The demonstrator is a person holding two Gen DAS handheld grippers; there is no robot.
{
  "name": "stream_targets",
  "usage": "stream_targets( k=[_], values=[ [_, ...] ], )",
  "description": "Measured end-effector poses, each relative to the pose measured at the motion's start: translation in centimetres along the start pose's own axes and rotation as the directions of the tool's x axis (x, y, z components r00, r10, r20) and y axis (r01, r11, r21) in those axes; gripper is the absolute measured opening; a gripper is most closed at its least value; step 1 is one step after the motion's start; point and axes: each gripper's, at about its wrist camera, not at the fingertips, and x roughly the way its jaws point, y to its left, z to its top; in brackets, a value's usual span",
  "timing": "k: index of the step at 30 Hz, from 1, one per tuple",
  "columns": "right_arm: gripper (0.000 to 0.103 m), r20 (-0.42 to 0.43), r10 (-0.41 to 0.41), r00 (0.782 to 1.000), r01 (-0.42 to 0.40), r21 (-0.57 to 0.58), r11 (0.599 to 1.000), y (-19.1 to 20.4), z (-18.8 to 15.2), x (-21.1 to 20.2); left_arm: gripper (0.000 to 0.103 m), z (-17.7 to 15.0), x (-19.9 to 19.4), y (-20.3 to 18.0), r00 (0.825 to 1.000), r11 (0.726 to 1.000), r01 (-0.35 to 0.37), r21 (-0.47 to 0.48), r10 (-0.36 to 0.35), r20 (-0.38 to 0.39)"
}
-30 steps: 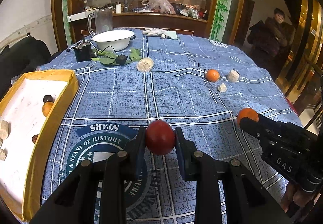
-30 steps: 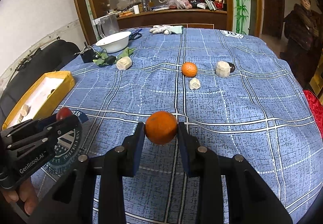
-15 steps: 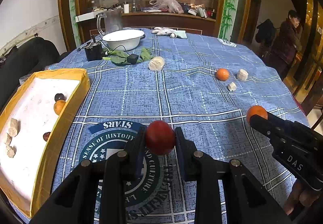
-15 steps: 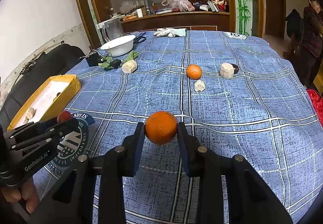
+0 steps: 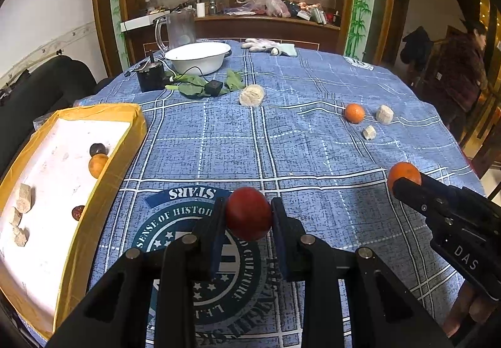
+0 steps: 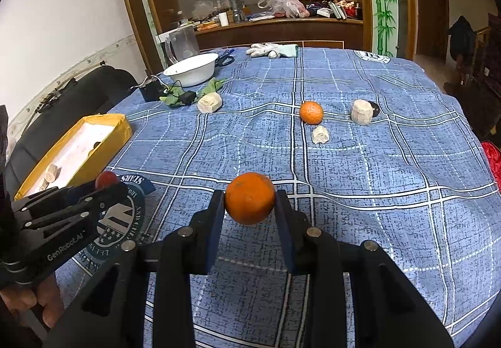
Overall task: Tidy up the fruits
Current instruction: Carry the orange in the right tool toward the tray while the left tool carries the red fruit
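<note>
Both tools loaded. Left tool (image 5: pixel 249 218) is clamped on a dark red fruit (image 5: pixel 249 212), held up off the table (image 5: pixel 313 144); right tool (image 6: pixel 250 207) is pinching an orange (image 6: pixel 250 197), also clear of the cloth.

Drop spot, I reckon: the yellow-walled box (image 5: pixel 109 166) at the table's left edge. It lies left of my left tool, w/ the long side running away from me, so the left hand is the nearer one. From the right tool it's further left, past the left tool, so I'd guess red fruit goes in first.

Count in the box: 1 orange, 2 small dark fruits, 3 pale chunks. Out on the cloth: 1 loose orange (image 6: pixel 311 112), 3 pale lumps, 1 dark round thing half hidden behind the far right lump.
</note>
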Motion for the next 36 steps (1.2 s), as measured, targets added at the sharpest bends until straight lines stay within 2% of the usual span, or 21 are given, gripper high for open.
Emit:
stream_targets(
  k=[26, 36],
  values=[
    [0.034, 0.017, 0.022, 1.0, -0.022, -0.003, 1.0, 0.5, 0.4, -0.2, 0.027, -0.1, -0.1, 2.0, 1.0, 0.999, -0.027, -0.043, 0.027, -0.008],
    [0.034, 0.022, 0.042, 0.999, -0.041, -0.03, 0.999, 1.9, 1.0, -0.3, 0.027, -0.1, -1.2, 4.2, 0.999, 0.996, -0.051, -0.077, 0.051, 0.007]
  ],
)
